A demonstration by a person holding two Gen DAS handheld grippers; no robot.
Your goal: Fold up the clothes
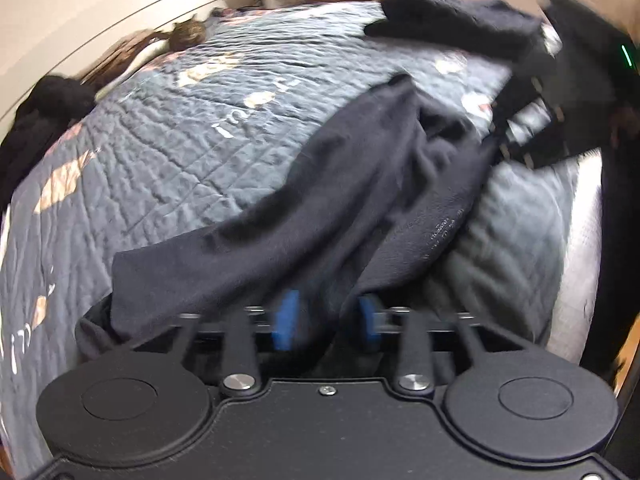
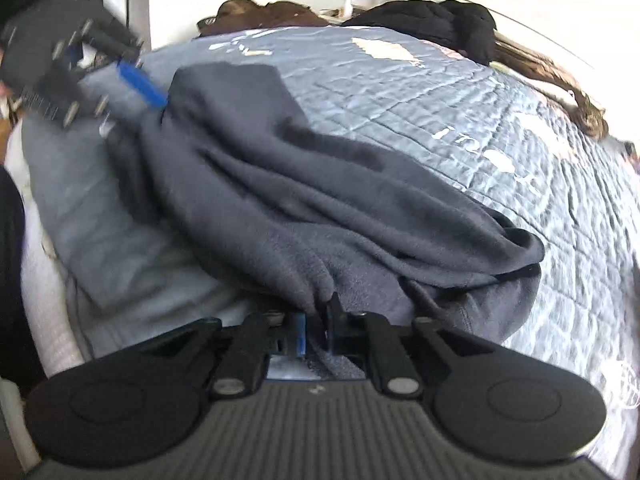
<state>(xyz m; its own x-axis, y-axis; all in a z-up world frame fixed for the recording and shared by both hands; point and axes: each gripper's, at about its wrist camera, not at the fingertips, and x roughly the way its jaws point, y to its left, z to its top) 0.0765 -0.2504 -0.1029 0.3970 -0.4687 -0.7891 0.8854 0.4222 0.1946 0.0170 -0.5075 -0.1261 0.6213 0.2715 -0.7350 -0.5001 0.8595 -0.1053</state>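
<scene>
Right tongs [image 2: 316, 330] pinch the dark garment [image 2: 320, 200]; left tongs [image 1: 330, 318] stand half-open around cloth, unpressed. Risk: that end drops onto the bed [image 2: 440, 92].

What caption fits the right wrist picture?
Right gripper pinches a dark garment on the quilt.

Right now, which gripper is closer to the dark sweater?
Right. The right gripper is shut on a fold of the sweater. The left gripper is at the other end, jaws open, with cloth draped loosely between them.
</scene>
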